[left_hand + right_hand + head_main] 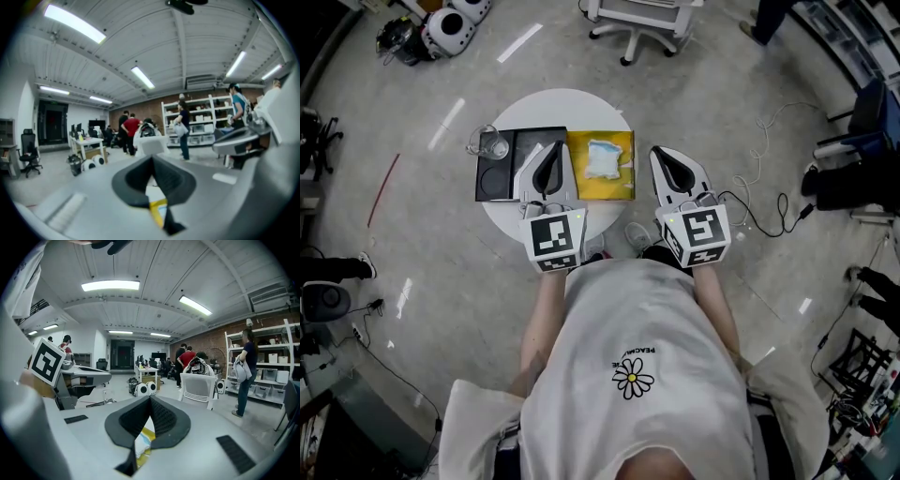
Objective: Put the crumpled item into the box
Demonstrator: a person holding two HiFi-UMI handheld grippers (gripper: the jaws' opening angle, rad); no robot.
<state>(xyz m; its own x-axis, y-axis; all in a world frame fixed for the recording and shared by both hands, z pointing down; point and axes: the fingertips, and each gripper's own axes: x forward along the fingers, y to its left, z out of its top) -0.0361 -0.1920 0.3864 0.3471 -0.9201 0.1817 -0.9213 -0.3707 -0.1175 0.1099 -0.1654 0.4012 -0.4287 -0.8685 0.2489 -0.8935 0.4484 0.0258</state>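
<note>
The crumpled white and pale blue item (pixel 603 158) lies inside the open yellow box (pixel 622 186) on the round white table (pixel 502 216). My left gripper (pixel 550 148) hovers just left of the box, over the edge of a black tray (pixel 497 183), its jaws shut and empty. At the box's right side my right gripper (pixel 662 154) is also shut with nothing held. In the left gripper view (pixel 152 160) a strip of yellow shows below the closed jaws. The right gripper view (pixel 150 400) shows the box and the item below the jaws.
A clear glass (pixel 487 143) stands at the tray's far left corner. An office chair (pixel 637 23) is beyond the table, cables (pixel 764 202) trail on the floor at right, and white robots (pixel 450 28) sit at far left. Several people stand by shelves (pixel 243 376).
</note>
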